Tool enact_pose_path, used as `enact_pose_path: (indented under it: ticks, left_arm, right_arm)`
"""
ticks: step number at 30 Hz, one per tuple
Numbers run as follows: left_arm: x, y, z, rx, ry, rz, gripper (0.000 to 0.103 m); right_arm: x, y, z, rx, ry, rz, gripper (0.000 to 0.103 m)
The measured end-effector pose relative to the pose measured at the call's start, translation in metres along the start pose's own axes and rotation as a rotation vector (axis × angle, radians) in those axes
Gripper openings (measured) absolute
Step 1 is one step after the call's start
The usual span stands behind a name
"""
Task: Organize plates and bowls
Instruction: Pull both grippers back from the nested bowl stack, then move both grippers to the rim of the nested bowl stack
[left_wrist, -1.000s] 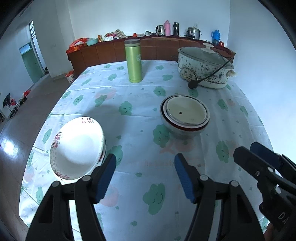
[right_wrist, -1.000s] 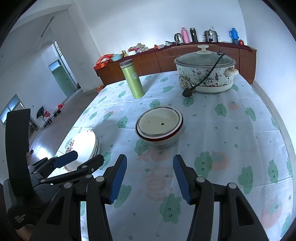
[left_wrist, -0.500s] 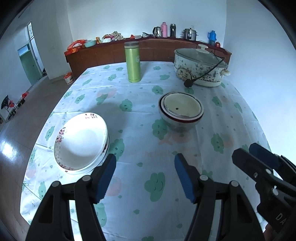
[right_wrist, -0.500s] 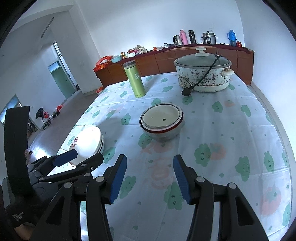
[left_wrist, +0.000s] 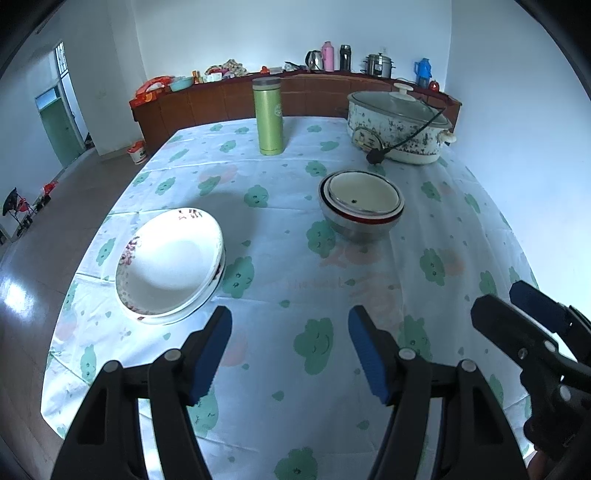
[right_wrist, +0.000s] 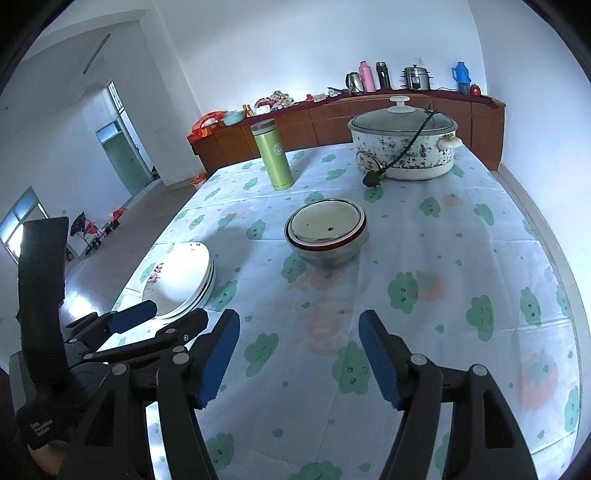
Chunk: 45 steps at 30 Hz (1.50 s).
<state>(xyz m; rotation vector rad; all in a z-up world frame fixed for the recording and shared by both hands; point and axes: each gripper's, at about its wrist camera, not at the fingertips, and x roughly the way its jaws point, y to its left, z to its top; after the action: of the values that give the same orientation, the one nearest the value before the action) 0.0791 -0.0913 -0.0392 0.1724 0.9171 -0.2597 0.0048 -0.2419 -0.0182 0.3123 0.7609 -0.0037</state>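
A stack of white plates with a floral rim (left_wrist: 170, 264) sits near the table's left edge; it also shows in the right wrist view (right_wrist: 181, 278). A nested stack of bowls, metal outside with a red-rimmed one inside (left_wrist: 361, 205), stands mid-table, also seen in the right wrist view (right_wrist: 325, 230). My left gripper (left_wrist: 290, 350) is open and empty, held above the near part of the table, short of both stacks. My right gripper (right_wrist: 299, 358) is open and empty, to the right of the left one.
A green flask (left_wrist: 268, 116) stands at the far middle. An electric cooker with a glass lid and loose cord (left_wrist: 400, 127) sits far right. The table has a cloud-print cloth (left_wrist: 321, 291). A sideboard with kettles and flasks (left_wrist: 332, 88) runs along the back wall.
Both grippers have drawn back and up from the table, so the plates and bowls look smaller and farther. Both stay open. Nothing on the table moved.
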Motion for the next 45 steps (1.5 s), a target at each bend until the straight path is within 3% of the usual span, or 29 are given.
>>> enact_pose_path:
  ticks: [13,21,24,27,32,41,45]
  left_arm:
    - [-0.019,0.009,-0.02,-0.01,-0.01,0.037,0.066]
    - [-0.023,0.017,-0.018,0.024,-0.024,0.018,0.066]
    - [-0.019,0.029,-0.01,0.028,-0.013,0.007,0.066]
    - [-0.011,0.04,0.001,0.04,-0.017,-0.006,0.066]
    - [0.011,0.046,0.03,0.069,-0.021,0.003,0.066]
    - [0.05,0.057,0.047,0.042,0.004,0.047,0.066]
    - [0.05,0.069,0.046,0.022,-0.003,0.089,0.066]
  right_arm:
    - [-0.016,0.008,-0.016,0.002,-0.009,0.027,0.069]
    - [-0.022,0.019,-0.016,0.024,-0.031,0.006,0.07]
    - [-0.016,0.024,-0.011,0.04,-0.037,-0.01,0.07]
    - [0.003,0.021,0.001,0.08,-0.007,0.032,0.07]
    - [0.025,0.007,0.027,0.15,-0.017,-0.018,0.07]
    - [0.052,0.026,0.043,0.048,-0.037,-0.094,0.07]
    - [0.058,0.038,0.045,0.033,-0.052,-0.054,0.07]
